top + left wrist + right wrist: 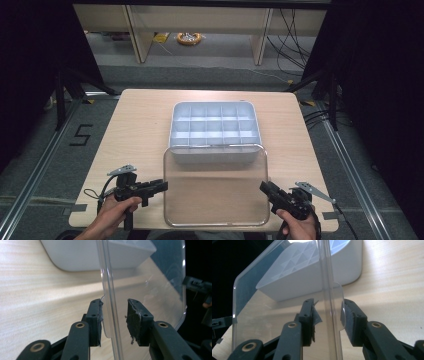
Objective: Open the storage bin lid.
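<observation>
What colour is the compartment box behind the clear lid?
The compartment box is pale grey-white, with a grid of dividers; the high view shows it best.

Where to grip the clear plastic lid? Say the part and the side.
Grip the clear plastic lid by the small tabs on its two short edges, one tool from each side: left tool, right tool. The flat, thin rim already sits between each tool's open jaws.

The surface (135, 130) is a pale wood-grain top with rounded corners. A white tray (215, 127) divided into small compartments sits near its middle. A clear plastic lid (215, 190) lies toward the near edge, its far edge overlapping the tray's near rim, its near edge reaching the surface's edge
</observation>
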`<action>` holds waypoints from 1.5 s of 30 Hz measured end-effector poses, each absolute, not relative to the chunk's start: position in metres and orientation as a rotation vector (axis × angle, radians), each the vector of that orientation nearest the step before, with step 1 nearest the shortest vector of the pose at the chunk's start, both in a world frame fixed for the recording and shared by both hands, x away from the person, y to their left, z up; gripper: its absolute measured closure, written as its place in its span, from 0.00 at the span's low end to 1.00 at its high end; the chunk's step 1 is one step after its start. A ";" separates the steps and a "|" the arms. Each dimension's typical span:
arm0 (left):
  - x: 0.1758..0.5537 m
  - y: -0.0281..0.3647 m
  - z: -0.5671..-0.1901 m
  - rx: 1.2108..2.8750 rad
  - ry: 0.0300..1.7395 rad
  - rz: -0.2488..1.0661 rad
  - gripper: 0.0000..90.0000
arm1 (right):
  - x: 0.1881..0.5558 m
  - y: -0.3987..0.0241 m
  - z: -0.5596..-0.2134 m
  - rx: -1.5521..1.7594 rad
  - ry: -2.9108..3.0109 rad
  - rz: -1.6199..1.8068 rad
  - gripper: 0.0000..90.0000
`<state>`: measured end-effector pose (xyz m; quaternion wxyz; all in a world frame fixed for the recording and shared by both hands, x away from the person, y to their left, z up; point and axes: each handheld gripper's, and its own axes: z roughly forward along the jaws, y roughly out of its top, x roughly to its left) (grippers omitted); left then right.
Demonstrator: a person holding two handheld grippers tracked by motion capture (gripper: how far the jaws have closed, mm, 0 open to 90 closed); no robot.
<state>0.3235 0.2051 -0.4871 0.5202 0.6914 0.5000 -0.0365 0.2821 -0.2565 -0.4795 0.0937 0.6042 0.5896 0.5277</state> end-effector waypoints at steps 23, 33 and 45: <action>0.321 0.197 -0.504 1.778 1.208 -0.083 0.68 | 0.272 -0.257 -0.499 1.830 1.831 1.474 0.68; 0.324 0.196 -0.508 1.813 1.204 -0.091 0.66 | 0.275 -0.257 -0.505 1.848 1.867 1.420 0.67; 0.327 0.193 -0.511 1.842 1.205 -0.109 0.64 | 0.278 -0.255 -0.508 1.865 1.875 1.375 0.64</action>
